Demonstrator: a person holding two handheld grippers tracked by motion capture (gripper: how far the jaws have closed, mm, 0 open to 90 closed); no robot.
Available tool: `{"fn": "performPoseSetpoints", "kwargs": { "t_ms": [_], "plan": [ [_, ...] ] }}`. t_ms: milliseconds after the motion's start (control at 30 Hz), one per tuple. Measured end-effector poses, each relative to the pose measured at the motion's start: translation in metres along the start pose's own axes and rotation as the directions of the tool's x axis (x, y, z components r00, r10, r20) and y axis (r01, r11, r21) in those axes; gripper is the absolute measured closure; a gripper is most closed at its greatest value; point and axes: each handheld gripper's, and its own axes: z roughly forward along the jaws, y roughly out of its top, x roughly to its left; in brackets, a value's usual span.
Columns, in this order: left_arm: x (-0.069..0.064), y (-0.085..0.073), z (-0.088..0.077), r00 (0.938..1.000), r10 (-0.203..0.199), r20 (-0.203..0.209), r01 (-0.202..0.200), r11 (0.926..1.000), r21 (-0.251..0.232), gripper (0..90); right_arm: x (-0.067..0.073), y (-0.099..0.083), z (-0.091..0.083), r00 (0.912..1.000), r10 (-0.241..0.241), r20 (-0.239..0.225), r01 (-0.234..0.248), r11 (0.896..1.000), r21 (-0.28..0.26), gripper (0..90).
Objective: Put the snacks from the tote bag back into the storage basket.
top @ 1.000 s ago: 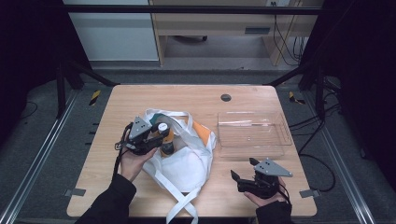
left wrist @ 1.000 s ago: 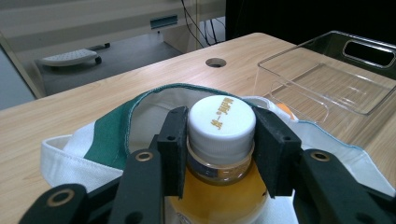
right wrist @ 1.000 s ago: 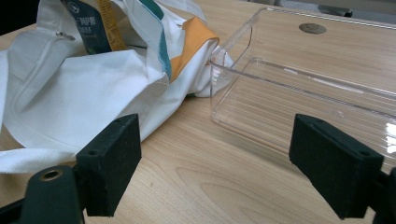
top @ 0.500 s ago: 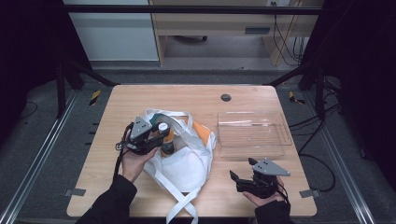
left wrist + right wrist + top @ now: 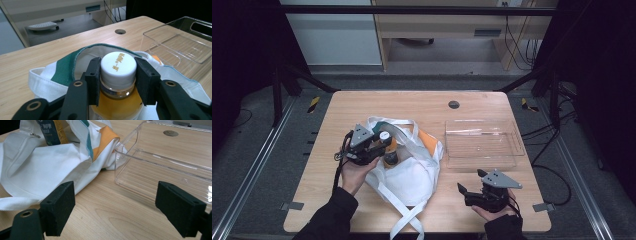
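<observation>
A bottle of orange drink with a white cap (image 5: 118, 65) stands in the mouth of a white cloth bag (image 5: 412, 167) on the table's left half. My left gripper (image 5: 117, 75) is shut on the bottle's cap and neck, one black pad on each side. From above, the bottle (image 5: 388, 150) shows at the bag's left rim under my left gripper (image 5: 379, 145). My right gripper (image 5: 469, 190) rests low near the table's front right edge, jaws wide apart with nothing between them. It (image 5: 125, 212) faces the bag (image 5: 50, 165) and a clear tray (image 5: 170, 162).
A clear plastic tray (image 5: 482, 144) sits empty at the right of the bag. A round cable hole (image 5: 454, 104) lies in the tabletop toward the far side. The bag's white straps (image 5: 409, 220) trail to the front edge. An orange patch (image 5: 428, 139) shows inside the bag.
</observation>
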Motion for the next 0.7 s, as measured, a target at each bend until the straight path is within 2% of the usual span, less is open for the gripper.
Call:
{"fn": "performPoseSetpoints", "kwargs": {
  "t_ms": [133,267,700],
  "plan": [
    [0.0,0.002,-0.003,0.9999,0.007,-0.016,-0.007,1.0,-0.005,58.9,0.0,0.0,0.0,1.0,0.0,-0.001,0.0,1.0,0.0,16.5],
    [0.002,0.005,-0.007,0.9999,-0.008,-0.015,0.008,0.9999,-0.012,58.9,0.0,0.0,0.0,1.0,0.001,-0.003,-0.001,1.0,0.001,16.5],
    [-0.001,0.017,-0.019,0.9999,-0.008,-0.014,0.007,0.9992,-0.038,58.9,0.0,0.0,0.0,1.0,-0.002,-0.003,0.002,1.0,0.002,16.5]
  ]
}}
